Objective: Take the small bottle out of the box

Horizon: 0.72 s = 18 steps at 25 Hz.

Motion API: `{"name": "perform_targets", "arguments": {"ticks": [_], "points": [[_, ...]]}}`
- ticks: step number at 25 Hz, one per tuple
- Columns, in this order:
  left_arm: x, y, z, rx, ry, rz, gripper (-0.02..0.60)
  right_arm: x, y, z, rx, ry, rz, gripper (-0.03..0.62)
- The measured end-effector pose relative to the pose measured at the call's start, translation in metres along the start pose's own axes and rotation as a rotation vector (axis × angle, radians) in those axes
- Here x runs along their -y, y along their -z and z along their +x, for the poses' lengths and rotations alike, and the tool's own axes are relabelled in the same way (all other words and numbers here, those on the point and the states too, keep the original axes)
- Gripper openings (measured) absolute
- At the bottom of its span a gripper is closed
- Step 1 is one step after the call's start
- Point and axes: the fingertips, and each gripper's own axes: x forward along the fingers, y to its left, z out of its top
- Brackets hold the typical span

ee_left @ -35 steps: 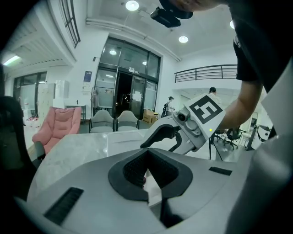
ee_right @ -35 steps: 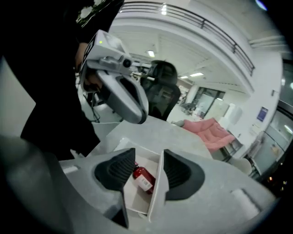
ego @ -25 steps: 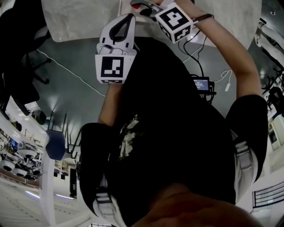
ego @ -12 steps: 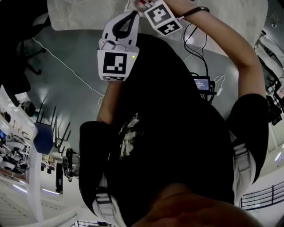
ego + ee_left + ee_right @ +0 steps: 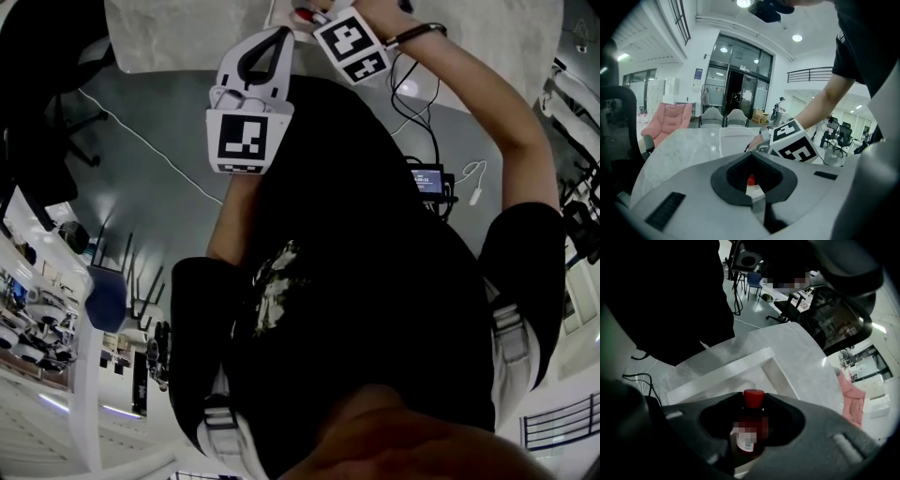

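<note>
- Right gripper [image 5: 751, 409]: it points steeply down over the box [image 5: 722, 371] on the table [image 5: 806, 350]. Its jaws have just been closing. They now stand narrow round the small bottle [image 5: 748, 430], and their faces appear to press on its lower body.
- Bottle position: it sits in the hollow between the right jaws, with the red cap [image 5: 753, 398] showing against the box floor (the jaws hide its base, so I cannot tell whether it stands or lies, or whether it rests on the floor).
- Left gripper [image 5: 751, 155]: its jaws are together and grip none of the task's things. It hovers just beside the right one. A small red-and-white bit [image 5: 751, 183] shows in its hollow, and I cannot identify it.
- Risk 1: the hold looks low on a smooth round body, with dark gaps beside the cap and shoulder. If the squeeze is light, the bottle could pivot or slide out on the lift and drop back into the box.
- Risk 2: the box looks light and nothing steadies it. Any sideways drag during the lift could catch the bottle on the rim, then tip the box or shove it across the table.
- Risk 3: the left gripper is close. If the rising right gripper swings towards it, the bump could knock the bottle loose.
- Judgement: lift straight up and clear the rim before any sideways move.
</note>
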Motion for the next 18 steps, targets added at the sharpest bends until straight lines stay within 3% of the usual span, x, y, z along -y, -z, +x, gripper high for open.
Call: {"name": "perform_targets", "arguments": {"ticks": [7, 12, 18], "points": [[-0.005, -0.004, 0.009, -0.019, 0.069, 0.047, 0.012, 0.012, -0.002, -0.018, 0.041, 0.053, 0.142, 0.132], [-0.008, -0.017, -0.004, 0.020, 0.112, 0.028, 0.012, 0.023, -0.010, -0.035, 0.070, 0.080, 0.292, 0.130], [-0.020, -0.027, -0.014, 0.031, 0.158, 0.090, 0.012, 0.044, -0.006, -0.063, 0.064, 0.191, 0.459, 0.130]]}}
